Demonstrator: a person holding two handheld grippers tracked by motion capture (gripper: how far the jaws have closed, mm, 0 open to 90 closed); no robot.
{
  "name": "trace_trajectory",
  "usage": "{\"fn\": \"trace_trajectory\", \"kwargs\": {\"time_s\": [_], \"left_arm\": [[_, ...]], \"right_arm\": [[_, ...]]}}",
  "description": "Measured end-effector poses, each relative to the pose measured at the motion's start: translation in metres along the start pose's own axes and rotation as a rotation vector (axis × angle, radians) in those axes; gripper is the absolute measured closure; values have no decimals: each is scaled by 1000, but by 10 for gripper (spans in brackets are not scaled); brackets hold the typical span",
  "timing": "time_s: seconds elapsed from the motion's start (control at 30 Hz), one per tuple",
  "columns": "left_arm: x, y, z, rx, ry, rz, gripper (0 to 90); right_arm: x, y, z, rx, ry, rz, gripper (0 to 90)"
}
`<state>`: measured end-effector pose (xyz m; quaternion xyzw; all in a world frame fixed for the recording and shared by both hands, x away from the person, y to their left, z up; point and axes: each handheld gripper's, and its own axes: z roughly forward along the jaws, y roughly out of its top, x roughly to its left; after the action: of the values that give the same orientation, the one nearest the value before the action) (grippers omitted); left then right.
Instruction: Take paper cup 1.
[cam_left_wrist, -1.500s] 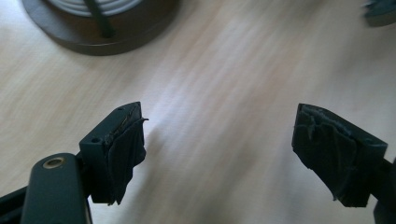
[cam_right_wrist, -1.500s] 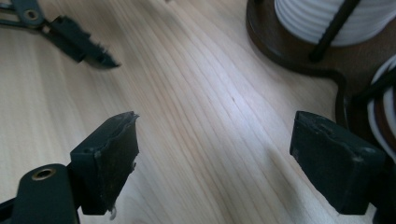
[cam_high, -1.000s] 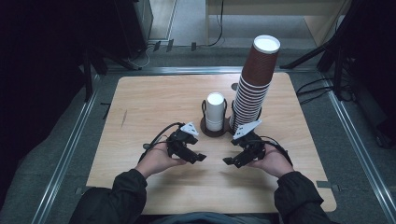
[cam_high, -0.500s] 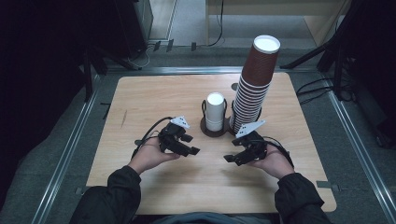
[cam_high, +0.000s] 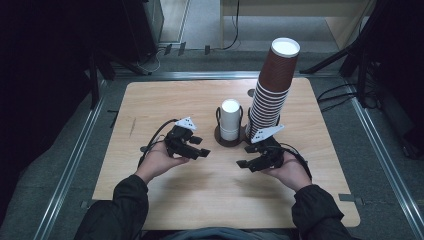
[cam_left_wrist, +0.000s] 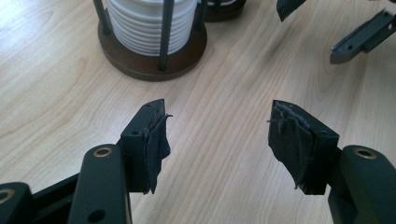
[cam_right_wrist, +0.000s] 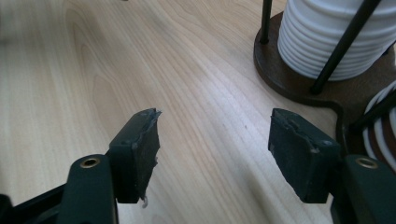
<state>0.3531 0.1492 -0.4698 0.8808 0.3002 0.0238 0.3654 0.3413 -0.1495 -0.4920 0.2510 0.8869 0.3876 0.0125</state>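
In the high view, two hands hold one tool each low over the wooden desk (cam_high: 165, 210): the left tool (cam_high: 199, 148) at centre left, the right tool (cam_high: 243, 164) at centre right, both gaping with nothing between the jaws. Just above them in the frame stands a short stack of white cups (cam_high: 230, 119) in a dark round holder (cam_high: 220, 140); touching it on the right rises a tall stack of brown cups (cam_high: 272, 87), two stacks in all. The left gripper view brings the white stack's ribbed rims (cam_left_wrist: 147, 23) close at upper left, with the other tool's jaws at upper right. The desk stands on grey floor (cam_high: 200, 65) with cables.
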Motion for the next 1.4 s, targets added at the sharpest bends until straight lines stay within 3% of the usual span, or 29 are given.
{"fn": "trace_trajectory", "kwargs": {"time_s": [0.2, 0.37, 0.53, 0.63, 0.77, 0.8, 0.93, 1.03, 1.17, 1.2, 1.3, 1.4], "left_arm": [[8, 13, -2, -13, 7, 33, 391], [10, 36, -11, -88, -6, 44, 404], [14, 60, -13, -58, 2, 74, 396], [20, 71, -13, -59, -29, 77, 364], [25, 85, -11, -37, -36, 119, 351], [26, 92, -10, -32, -39, 127, 350], [28, 102, -11, -36, -64, 126, 328], [30, 115, -10, -37, -62, 135, 324], [31, 123, -5, -21, -65, 159, 322], [31, 125, -4, -16, -61, 165, 319], [32, 130, 0, -15, -67, 175, 316], [34, 132, 4, -14, -62, 178, 315]], "right_arm": [[5, 5, 9, -32, -19, -33, 433], [4, 10, 16, -72, -37, -27, 479], [4, 16, 23, -118, -77, 7, 580], [4, 17, 25, -106, -102, 50, 628], [3, 17, 26, -105, -117, 75, 676], [3, 17, 27, -112, -130, 95, 736], [3, 18, 28, -110, -143, 129, 790], [0, 19, 31, -129, -187, 175, 843], [-1, 21, 36, -149, -204, 192, 881], [2, 25, 39, -143, -252, 193, 893], [6, 30, 44, -152, -294, 181, 894], [6, 32, 46, -159, -294, 192, 894]]}}
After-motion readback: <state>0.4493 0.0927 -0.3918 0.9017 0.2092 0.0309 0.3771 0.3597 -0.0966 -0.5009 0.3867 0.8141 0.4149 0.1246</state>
